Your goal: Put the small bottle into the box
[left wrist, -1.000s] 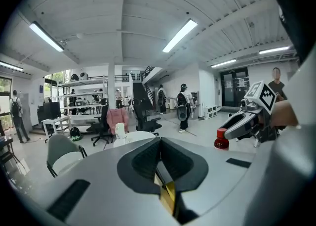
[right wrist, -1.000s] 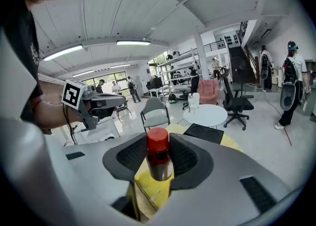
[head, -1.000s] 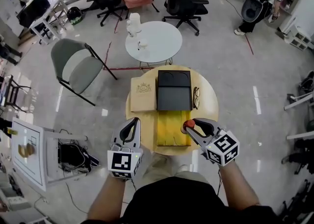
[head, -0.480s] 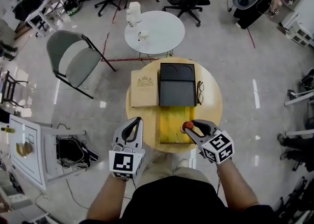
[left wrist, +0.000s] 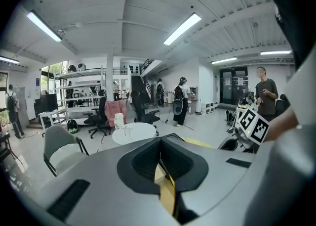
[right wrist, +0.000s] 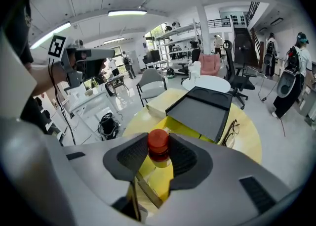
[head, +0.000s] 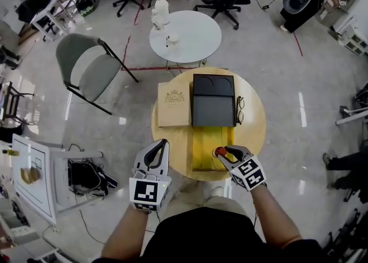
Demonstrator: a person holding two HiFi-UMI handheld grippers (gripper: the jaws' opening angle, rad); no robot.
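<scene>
Right tool, jaws just closing on small bottle, hovers over round table.

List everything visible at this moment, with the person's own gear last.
Table: one, round, wood, before the person.
Box: one, yellow, open, table's near edge.
Tray: one, black, beyond the box.
Case: one, tan, left of the tray.
Glasses: one pair, dark, right of the tray.
Small bottle: one, red cap, above the box.
White table: one, round, farther off.
Folding chair: one, grey, left.
Left hand-held gripper: grey, shut, empty.
Right hand-held gripper: grey, jaws just closed slightly, gripping the small bottle.
</scene>
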